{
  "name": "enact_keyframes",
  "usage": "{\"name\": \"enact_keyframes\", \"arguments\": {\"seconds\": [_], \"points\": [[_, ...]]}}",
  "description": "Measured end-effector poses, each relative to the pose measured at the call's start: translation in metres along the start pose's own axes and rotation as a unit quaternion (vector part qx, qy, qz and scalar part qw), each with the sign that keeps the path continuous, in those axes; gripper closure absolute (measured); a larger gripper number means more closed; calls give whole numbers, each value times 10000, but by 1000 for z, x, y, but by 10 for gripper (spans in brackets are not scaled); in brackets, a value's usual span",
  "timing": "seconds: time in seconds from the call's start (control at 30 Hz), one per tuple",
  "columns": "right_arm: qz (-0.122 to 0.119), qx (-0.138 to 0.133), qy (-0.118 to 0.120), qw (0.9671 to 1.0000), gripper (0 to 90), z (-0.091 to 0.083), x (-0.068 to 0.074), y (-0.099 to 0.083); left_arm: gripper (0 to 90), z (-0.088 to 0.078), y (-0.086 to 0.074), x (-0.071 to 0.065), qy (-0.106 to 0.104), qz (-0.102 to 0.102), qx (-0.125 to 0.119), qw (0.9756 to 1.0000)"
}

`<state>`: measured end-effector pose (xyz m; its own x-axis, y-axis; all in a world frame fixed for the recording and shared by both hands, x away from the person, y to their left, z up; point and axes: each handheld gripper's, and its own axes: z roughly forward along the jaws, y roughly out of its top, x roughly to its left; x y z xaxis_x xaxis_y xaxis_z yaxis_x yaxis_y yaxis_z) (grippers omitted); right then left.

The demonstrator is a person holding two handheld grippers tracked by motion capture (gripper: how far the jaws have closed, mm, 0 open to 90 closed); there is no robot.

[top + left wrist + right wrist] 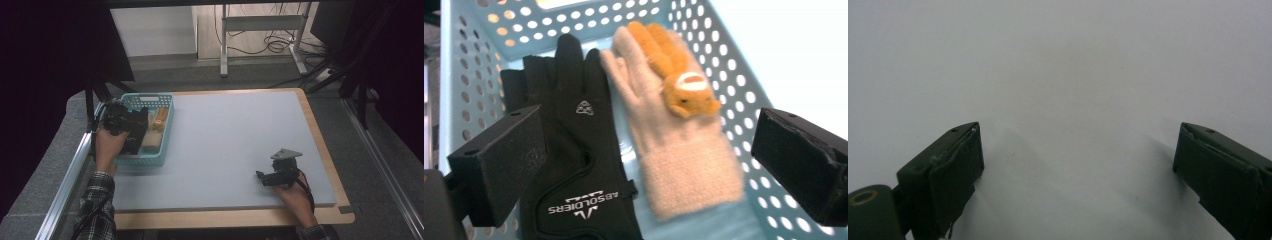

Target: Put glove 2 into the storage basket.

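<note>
A light blue perforated basket (pixel 167 131) sits at the table's left side. Inside lie a black glove (pixel 574 150) with white lettering, a beige knitted glove (pixel 674 155), and a small orange plush toy (pixel 679 80) resting on the beige glove's fingers. My left gripper (pixel 649 160) hovers open over the basket (pixel 744 95), its jaws spread on either side of the two gloves without touching them. In the high view the left gripper (pixel 125 122) covers most of the black glove. My right gripper (pixel 265 177) stands open near the table's front right, above bare grey surface (pixel 1063 75).
The grey mat (pixel 235 140) covers a wooden table (pixel 320 215). A metal rail (pixel 65 185) runs along the left side. Behind the table stand a white frame (pixel 260 25) and loose cables on the floor.
</note>
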<state>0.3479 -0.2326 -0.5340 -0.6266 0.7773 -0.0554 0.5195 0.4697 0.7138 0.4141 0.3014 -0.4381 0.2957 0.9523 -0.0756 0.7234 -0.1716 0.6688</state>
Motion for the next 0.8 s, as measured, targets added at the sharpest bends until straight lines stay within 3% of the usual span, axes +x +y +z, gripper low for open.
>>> {"name": "enact_keyframes", "arguments": {"seconds": [0.1, 0.47, 0.8], "points": [[-1, 1, 0, 10000, 57, 0, 0, 0, 14, -6, -1, -5, -115, 33, -159, 9998], [-4, 0, -7, 10000, 56, 0, 0, 0, 5, -19, -4, -22, -296, 231, -385, 9986], [5, 3, -9, 10000, 56, 0, 0, 0, 5, -16, -10, -44, -591, 403, -486, 9963]]}}
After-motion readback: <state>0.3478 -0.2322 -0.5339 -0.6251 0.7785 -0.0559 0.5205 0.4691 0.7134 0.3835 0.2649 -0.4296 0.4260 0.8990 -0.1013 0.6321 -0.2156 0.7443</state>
